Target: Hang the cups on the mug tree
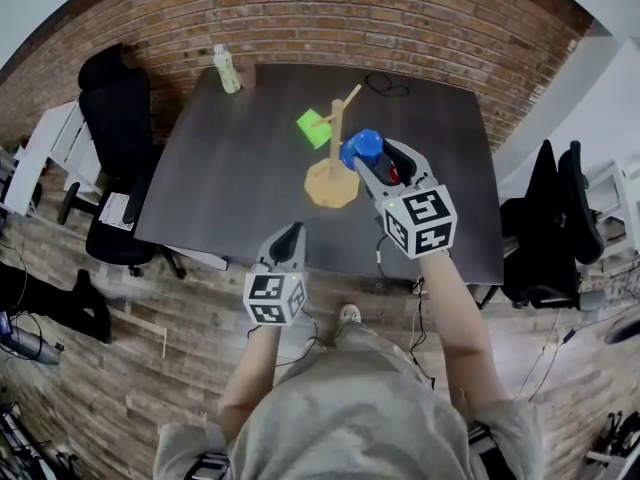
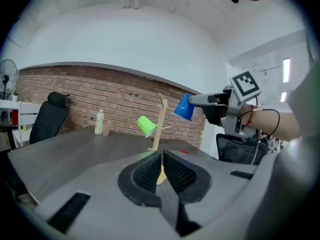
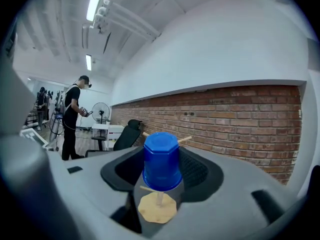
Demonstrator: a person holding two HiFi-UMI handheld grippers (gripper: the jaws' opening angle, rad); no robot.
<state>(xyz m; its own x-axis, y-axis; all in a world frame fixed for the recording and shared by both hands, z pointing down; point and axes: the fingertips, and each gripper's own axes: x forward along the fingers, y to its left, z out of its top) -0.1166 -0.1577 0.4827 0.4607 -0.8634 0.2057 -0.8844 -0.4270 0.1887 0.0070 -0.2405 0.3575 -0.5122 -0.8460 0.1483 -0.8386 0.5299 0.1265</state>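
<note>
A blue cup [image 1: 362,148] hangs upside down in the air, with my right gripper [image 1: 365,163] shut on it just right of the wooden mug tree [image 1: 336,138]. In the right gripper view the blue cup [image 3: 161,160] fills the gap between the jaws, and the tree's base [image 3: 157,208] shows below it. A green cup [image 1: 314,128] hangs on a peg on the tree's left side. My left gripper [image 1: 290,236] is shut and empty over the table's front edge. In its own view the green cup [image 2: 146,125], the tree [image 2: 160,124] and the blue cup [image 2: 184,107] lie ahead.
The tree stands on a dark table [image 1: 230,178]. A bottle [image 1: 227,69] stands at its far left corner and a cable [image 1: 385,86] lies at the far edge. Black office chairs stand left [image 1: 115,108] and right [image 1: 560,218] of the table. A person [image 3: 72,116] stands far off.
</note>
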